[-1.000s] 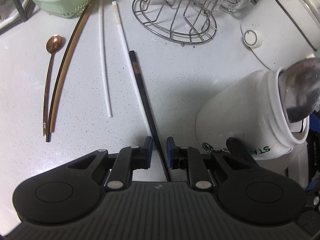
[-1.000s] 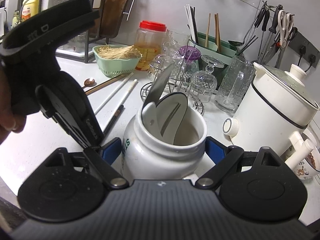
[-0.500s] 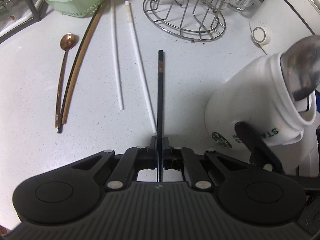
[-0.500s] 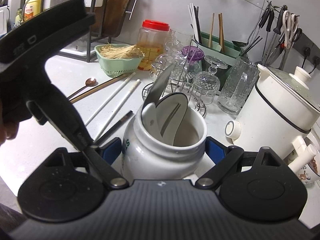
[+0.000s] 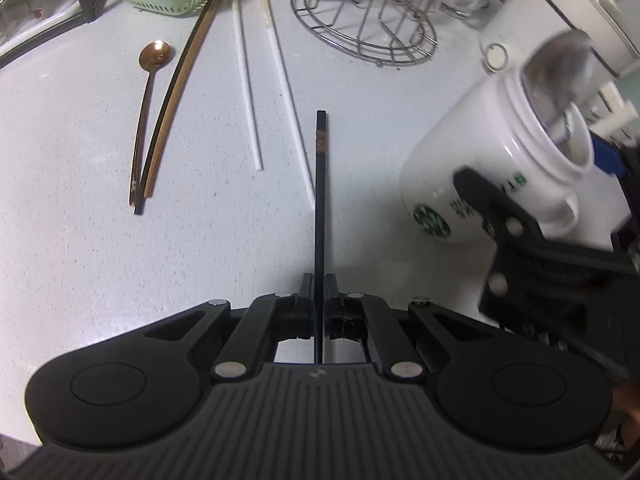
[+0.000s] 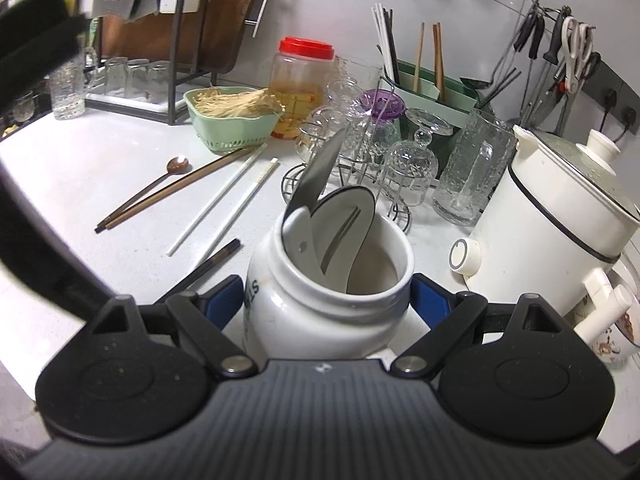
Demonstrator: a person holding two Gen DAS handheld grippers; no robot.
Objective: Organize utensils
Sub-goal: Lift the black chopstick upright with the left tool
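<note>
My left gripper is shut on a black chopstick that points straight ahead, lifted off the white counter; the chopstick also shows in the right wrist view. My right gripper is shut on a white ceramic mug that holds a metal spoon and a white scoop. In the left wrist view the mug is tilted at the right. Two white chopsticks, brown chopsticks and a copper spoon lie on the counter ahead.
A green basket of noodles, a red-lidded jar, a wire rack of glasses, a glass pitcher and a white electric pot stand behind. A green utensil holder stands by the wall.
My left gripper closed on the black chopstick and lifted it so it points straight ahead. The mug in my right gripper has tilted and shifted in the left view.
</note>
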